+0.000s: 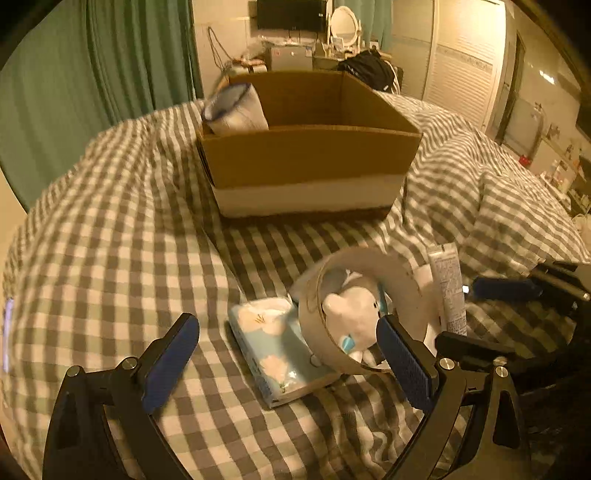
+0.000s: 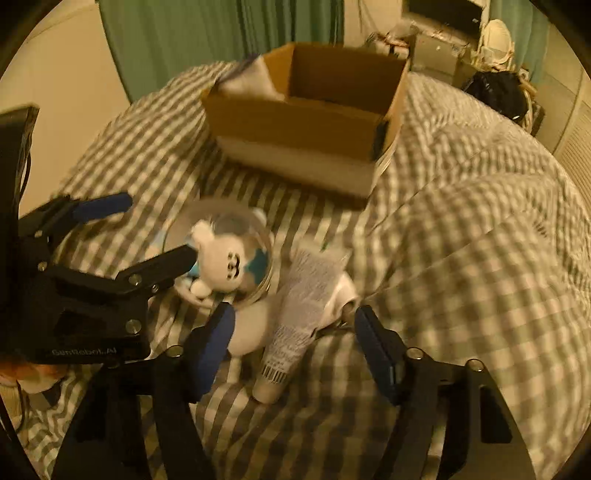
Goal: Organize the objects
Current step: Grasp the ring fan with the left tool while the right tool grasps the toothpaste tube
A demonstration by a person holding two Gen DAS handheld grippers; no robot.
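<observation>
A cardboard box (image 1: 310, 155) stands on the checked bed cover, with a white pouch (image 1: 236, 109) leaning in its left corner; the box also shows in the right wrist view (image 2: 295, 122). Near me lie a blue tissue pack (image 1: 277, 354), a tape roll (image 1: 354, 306) with a white plush toy (image 1: 354, 314) inside it, and a white tube (image 1: 448, 288). My left gripper (image 1: 288, 362) is open, its fingers either side of the tissue pack and roll. My right gripper (image 2: 295, 347) is open around the tube (image 2: 295, 317), beside the plush (image 2: 225, 266).
The bed cover (image 1: 110, 240) is rumpled, with a raised fold at the right (image 2: 480, 240). Green curtains (image 1: 92, 74) hang behind the bed. A cluttered desk with a mirror (image 1: 345, 24) and a black bag (image 1: 369, 66) stands beyond the box.
</observation>
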